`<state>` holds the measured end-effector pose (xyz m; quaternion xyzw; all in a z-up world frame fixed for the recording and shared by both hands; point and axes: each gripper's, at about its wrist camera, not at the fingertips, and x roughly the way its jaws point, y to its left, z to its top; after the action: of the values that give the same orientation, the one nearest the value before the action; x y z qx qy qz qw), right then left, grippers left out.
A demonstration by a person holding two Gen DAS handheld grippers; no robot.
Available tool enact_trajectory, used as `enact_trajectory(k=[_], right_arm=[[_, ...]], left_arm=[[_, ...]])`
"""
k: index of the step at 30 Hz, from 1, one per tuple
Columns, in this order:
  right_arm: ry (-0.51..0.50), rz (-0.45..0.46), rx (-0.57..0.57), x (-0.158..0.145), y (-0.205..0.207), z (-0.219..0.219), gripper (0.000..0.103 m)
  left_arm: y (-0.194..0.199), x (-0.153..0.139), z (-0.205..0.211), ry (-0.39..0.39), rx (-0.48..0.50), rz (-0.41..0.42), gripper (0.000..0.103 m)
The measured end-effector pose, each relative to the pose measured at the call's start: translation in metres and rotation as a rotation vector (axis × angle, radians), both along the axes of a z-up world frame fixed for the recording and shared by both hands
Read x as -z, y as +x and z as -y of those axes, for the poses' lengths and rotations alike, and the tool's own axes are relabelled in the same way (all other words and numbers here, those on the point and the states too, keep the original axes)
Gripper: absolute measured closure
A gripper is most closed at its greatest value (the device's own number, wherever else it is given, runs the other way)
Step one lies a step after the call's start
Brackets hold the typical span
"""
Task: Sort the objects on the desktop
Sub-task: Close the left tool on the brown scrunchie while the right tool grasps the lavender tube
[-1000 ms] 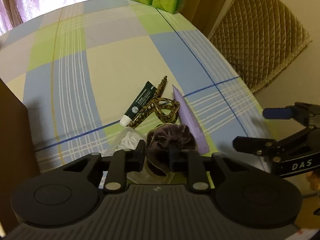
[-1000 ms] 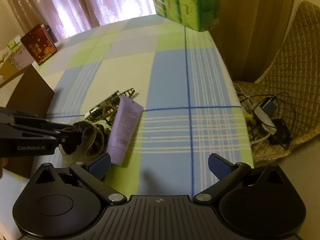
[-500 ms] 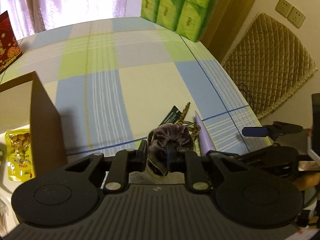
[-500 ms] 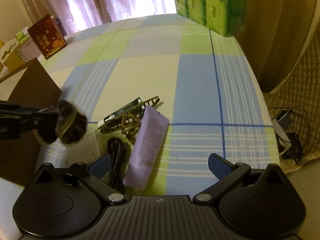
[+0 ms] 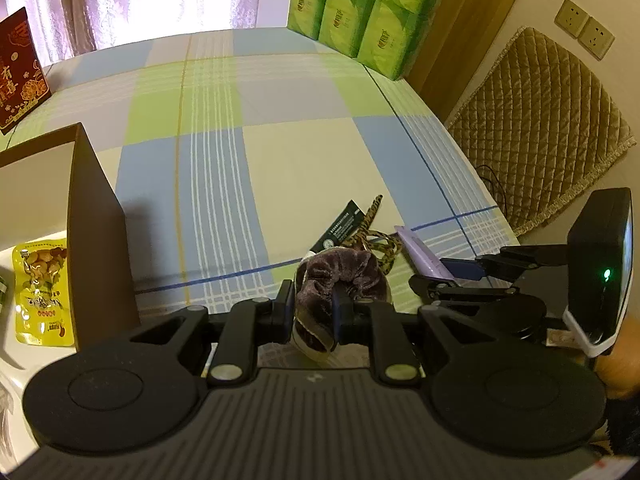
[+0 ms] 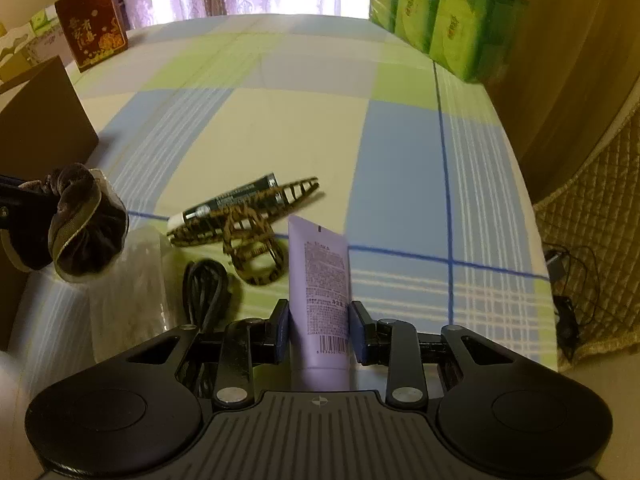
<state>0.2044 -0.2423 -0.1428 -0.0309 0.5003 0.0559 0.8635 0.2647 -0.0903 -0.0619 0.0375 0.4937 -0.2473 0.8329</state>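
Left wrist view: my left gripper [image 5: 312,312] is clamped on the brown velvet scrunchie [image 5: 340,276], which hangs between the 2 fingers, lifted above the checked tablecloth [image 5: 280,168].
Right wrist view: my right gripper [image 6: 319,330] has its 2 pads pressed against the sides of the lilac tube [image 6: 320,280], cap end toward me.
Left of the tube: a coiled black cable [image 6: 208,284] and a clear plastic bag [image 6: 128,292] lie on the cloth.
Just beyond: a leopard-print hair claw [image 6: 252,224] lies touching a dark green tube [image 6: 228,202].
Far left: I see a brown box [image 5: 96,216] with a yellow snack packet [image 5: 42,288] inside.
Far edge: stacked green tissue packs [image 5: 360,4] and a red card [image 6: 92,28].
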Motion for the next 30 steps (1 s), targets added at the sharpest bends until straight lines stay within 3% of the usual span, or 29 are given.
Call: enact_trajectory(k=[14,22,30], right_arm=[[-0.006,-0.038,-0.027,-0.005,-0.06,0.028,0.075],[0.054,-0.093,-0.056,-0.011,-0.092,0.023,0.076],[0.078,-0.082,-0.117,-0.035,-0.107,0.003,0.076]], left_arm=[[-0.036,-0.004,-0.001,-0.013,0.025,-0.014,0.088],[-0.064,-0.007,-0.011,-0.019,0.023,-0.032,0.088],[-0.085,-0.017,-0.028,-0.031,0.007,-0.021,0.088]])
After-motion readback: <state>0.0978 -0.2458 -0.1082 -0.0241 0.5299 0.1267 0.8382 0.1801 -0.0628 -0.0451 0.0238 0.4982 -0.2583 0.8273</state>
